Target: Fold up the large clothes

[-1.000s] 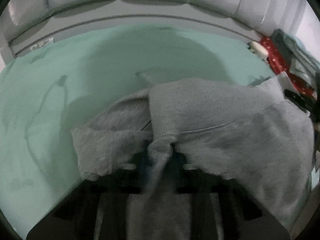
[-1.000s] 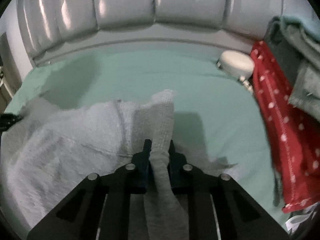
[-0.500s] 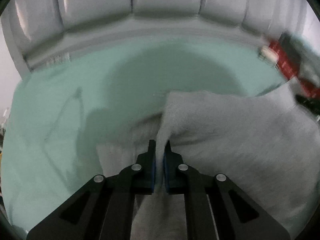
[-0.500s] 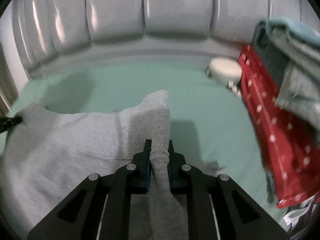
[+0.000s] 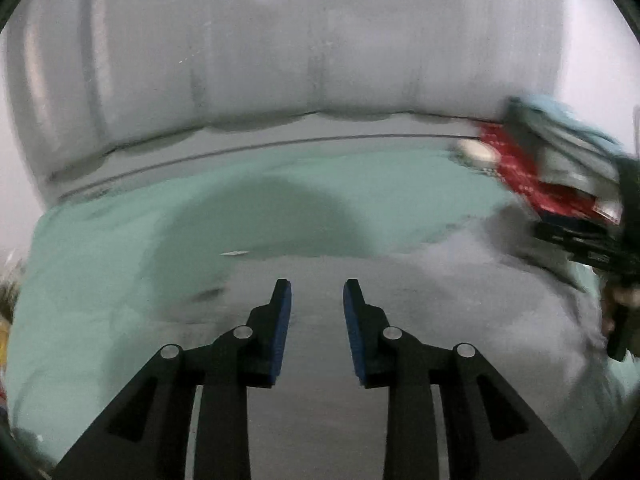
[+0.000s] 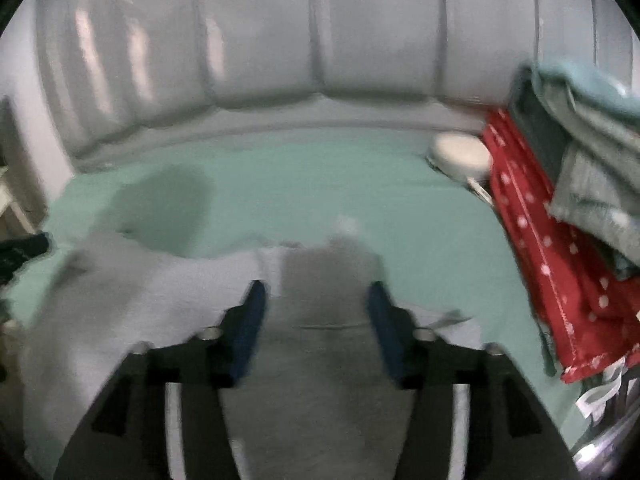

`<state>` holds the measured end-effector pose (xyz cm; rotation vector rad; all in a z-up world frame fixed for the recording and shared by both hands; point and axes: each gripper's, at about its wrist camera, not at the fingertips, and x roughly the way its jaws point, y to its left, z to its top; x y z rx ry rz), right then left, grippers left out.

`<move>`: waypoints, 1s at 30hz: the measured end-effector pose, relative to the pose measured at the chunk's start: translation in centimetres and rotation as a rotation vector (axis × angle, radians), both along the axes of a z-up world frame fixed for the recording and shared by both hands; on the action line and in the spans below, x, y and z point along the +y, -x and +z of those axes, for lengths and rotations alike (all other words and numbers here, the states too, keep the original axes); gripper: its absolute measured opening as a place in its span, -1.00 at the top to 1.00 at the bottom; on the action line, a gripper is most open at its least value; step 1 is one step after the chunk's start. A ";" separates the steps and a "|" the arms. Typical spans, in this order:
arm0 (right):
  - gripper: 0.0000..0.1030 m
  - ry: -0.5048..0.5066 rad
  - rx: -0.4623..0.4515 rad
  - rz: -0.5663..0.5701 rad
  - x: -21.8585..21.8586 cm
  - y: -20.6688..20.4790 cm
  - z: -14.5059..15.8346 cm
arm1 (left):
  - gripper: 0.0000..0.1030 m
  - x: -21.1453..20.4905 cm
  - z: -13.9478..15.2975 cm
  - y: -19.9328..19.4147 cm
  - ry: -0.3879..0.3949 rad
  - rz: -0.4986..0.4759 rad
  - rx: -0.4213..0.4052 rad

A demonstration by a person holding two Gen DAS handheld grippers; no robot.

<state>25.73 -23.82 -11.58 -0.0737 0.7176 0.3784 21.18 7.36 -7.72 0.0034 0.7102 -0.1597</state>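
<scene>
1. Since both sets of jaws are opening with nothing pinched between the blue pads, my read is this is the let-go at the end of a fold: the left gripper and the right gripper are both released, hanging above the cloth instead of gripping it.
2. Right under and ahead of each gripper is the grey garment. It looks like soft, matte sweatshirt fleece, lying fairly flat, its far edge just past the fingertips.
3. Beyond that edge is the mint-green sheet, smooth with a few creases, so basically a bed used as the folding surface.
4. Farther out, a padded grey headboard with puffy vertical channels and a slight sheen.
5. Off to the right of the right gripper: a red white-dotted fabric under a stack of folded clothes, probably finished pieces parked out of the way. A small white rounded object sits beside them; can't tell what it is.
</scene>
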 end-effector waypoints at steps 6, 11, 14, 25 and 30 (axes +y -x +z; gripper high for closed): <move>-0.24 0.092 0.128 0.007 3.5 3.4 -4.5 | 0.45 -5.2 -6.2 0.2 -0.084 -0.149 0.176; -0.43 0.174 0.139 0.021 4.5 3.0 -7.4 | 0.45 -5.1 -9.1 -0.4 -0.118 -0.132 0.190; -0.44 0.184 0.138 0.015 4.6 3.1 -7.5 | 0.44 -4.6 -9.1 -0.8 -0.071 -0.124 0.207; -0.50 0.181 0.107 -0.066 4.4 4.7 -7.3 | 0.43 -3.5 -8.4 0.8 -0.033 -0.082 0.278; -0.65 0.191 0.110 -0.089 3.5 6.4 -5.8 | 0.43 -4.1 -5.1 4.3 -0.076 -0.050 0.214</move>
